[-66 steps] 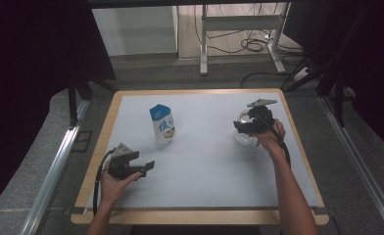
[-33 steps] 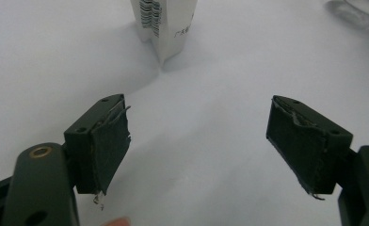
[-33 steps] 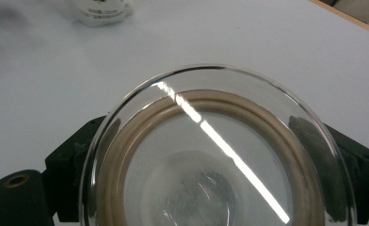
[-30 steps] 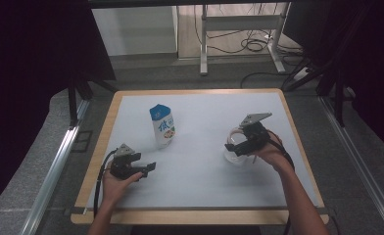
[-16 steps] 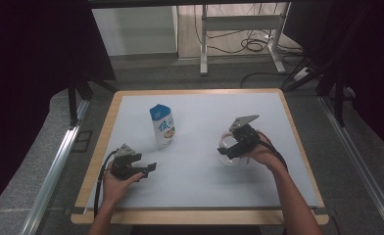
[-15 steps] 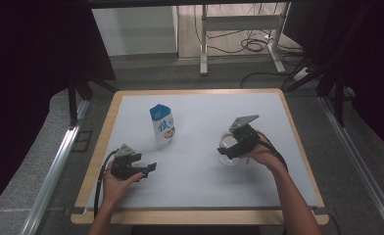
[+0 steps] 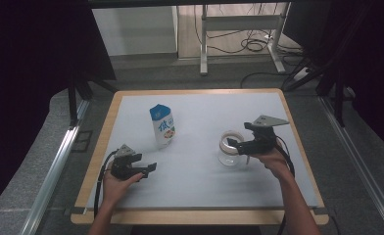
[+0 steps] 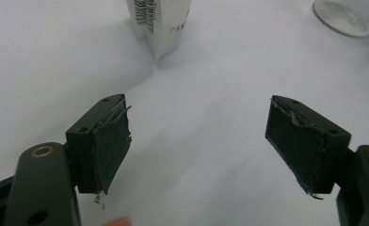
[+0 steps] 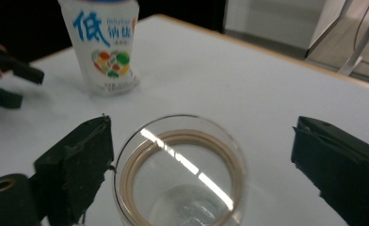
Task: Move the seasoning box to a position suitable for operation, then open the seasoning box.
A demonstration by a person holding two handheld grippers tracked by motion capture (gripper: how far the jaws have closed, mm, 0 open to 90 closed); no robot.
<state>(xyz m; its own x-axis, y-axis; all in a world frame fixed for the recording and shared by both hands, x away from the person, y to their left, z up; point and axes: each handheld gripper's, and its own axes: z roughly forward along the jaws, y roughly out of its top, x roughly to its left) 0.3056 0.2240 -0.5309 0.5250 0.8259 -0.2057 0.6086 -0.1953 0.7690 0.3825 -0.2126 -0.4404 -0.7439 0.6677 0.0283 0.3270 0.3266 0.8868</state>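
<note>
Hovering around the glass jar (image 9: 180, 174), the right gripper (image 9: 201, 165) has its jaws spread wide, one pad just at the rim, the other well clear. Jar sits upright on the white table (image 7: 200, 186), right of the milk carton (image 7: 162, 126). Left gripper (image 8: 199, 141) rests near the front-left, jaws apart, holding nothing.
</note>
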